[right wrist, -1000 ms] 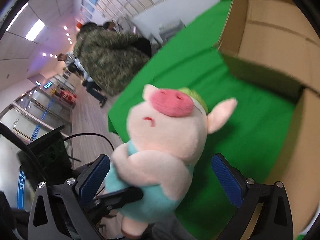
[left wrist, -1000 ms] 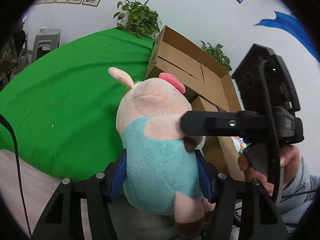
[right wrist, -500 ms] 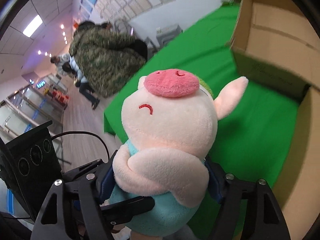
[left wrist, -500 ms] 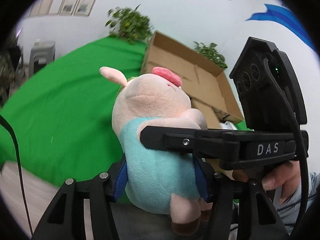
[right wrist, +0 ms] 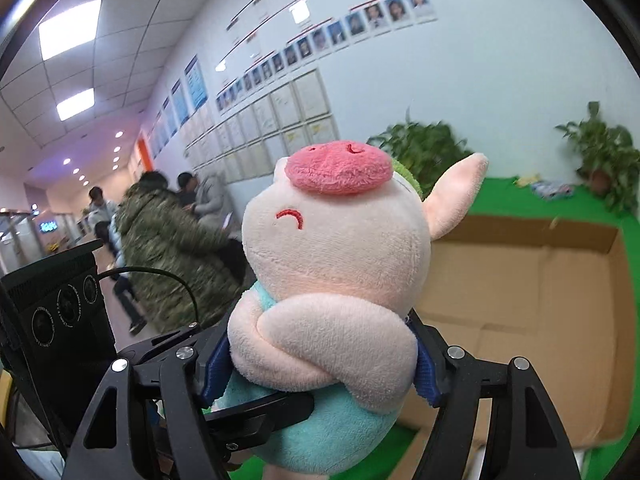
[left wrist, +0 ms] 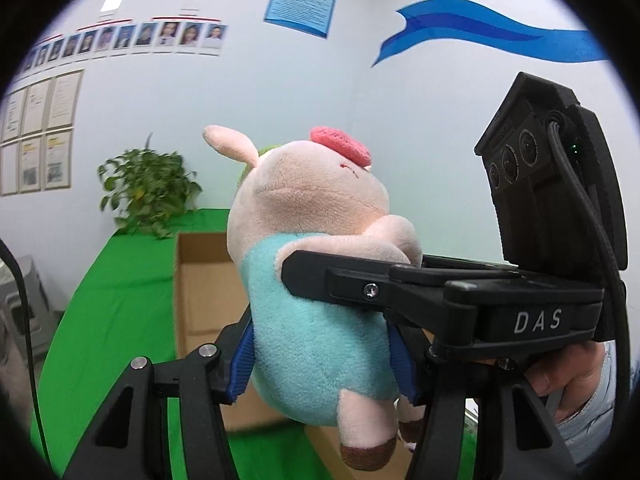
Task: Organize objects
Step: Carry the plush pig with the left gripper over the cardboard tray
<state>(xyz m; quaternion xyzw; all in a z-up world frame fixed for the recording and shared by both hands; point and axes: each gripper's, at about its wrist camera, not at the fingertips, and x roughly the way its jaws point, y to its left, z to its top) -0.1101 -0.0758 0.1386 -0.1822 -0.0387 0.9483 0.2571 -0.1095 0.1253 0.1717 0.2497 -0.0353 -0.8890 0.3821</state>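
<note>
A plush pig (left wrist: pixel 320 320) in a turquoise shirt is clamped by two hand-held grippers at once, raised above a green-covered table (left wrist: pixel 120 300). In the left wrist view, the left gripper (left wrist: pixel 322 358) presses its blue pads (left wrist: pixel 243 354) into both flanks of the toy's body, while the right gripper (left wrist: pixel 304 276) reaches in from the right edge, one black finger lying across the pig's chest under its folded arm; a hand (left wrist: pixel 568 376) and pale sleeve grip that tool's handle. The right wrist view shows what the first cannot: the right gripper's (right wrist: pixel 316 364) own blue pads (right wrist: pixel 424 372) squeezed against the toy just below its arms, the pink snout (right wrist: pixel 340 168) tipped upward, and the left gripper's finger (right wrist: pixel 260 412) crossing the turquoise belly from the left. Behind the pig, an open cardboard box (right wrist: pixel 540 292) sits on the green cloth, its inside seen more fully from the right. Beyond it stand potted plants (right wrist: pixel 600 156) against a white wall hung with framed notices (left wrist: pixel 44 132); only the right view takes in people (right wrist: pixel 168 232) gathered in a corridor.
</note>
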